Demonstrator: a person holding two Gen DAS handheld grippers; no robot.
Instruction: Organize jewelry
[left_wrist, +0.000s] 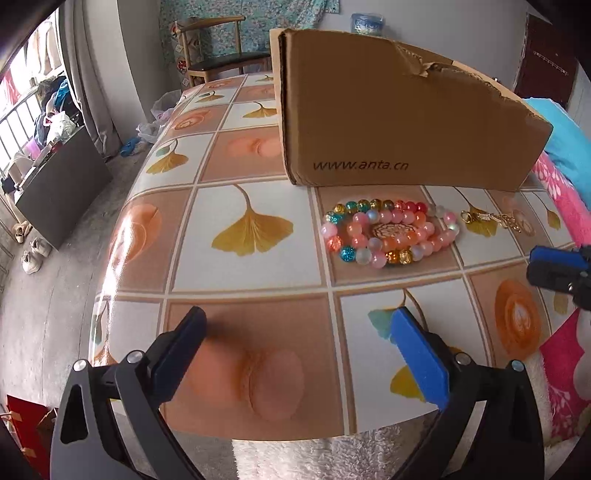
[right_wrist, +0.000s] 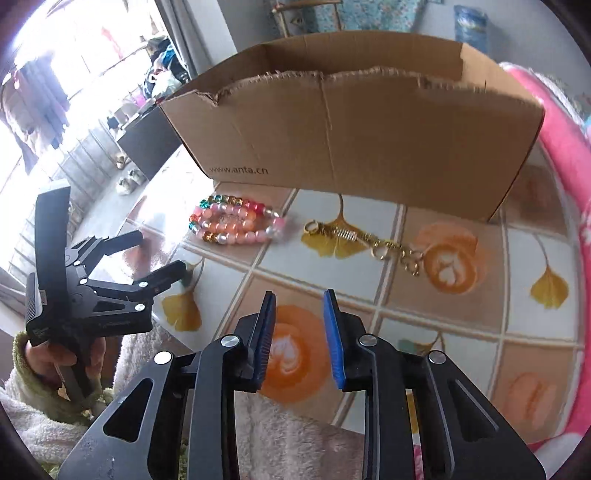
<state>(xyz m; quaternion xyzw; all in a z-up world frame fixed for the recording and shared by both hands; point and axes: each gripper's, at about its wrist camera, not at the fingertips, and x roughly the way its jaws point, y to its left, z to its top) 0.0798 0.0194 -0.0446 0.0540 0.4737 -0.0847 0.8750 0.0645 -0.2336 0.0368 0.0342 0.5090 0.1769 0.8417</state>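
Observation:
A pile of pink and multicoloured bead bracelets (left_wrist: 391, 230) (right_wrist: 236, 225) lies on the patterned table just in front of a torn cardboard box (left_wrist: 406, 122) (right_wrist: 351, 136). To its right a gold chain (left_wrist: 495, 219) (right_wrist: 369, 242) is stretched out on the cloth. My left gripper (left_wrist: 299, 317) (right_wrist: 159, 253) hovers wide open near the table's front edge, short of the beads, with nothing in it. My right gripper (right_wrist: 300, 299) (left_wrist: 554, 267) is over the table in front of the chain. Its blue pads stand a narrow gap apart with nothing between them.
The table (left_wrist: 258, 273) has a glossy cloth with leaf and peach tiles and drops to the floor on the left. A pink blanket (right_wrist: 565, 147) lies along the right side. A wooden chair (left_wrist: 221, 48) stands behind the table. A fluffy white garment (right_wrist: 295, 435) covers the near edge.

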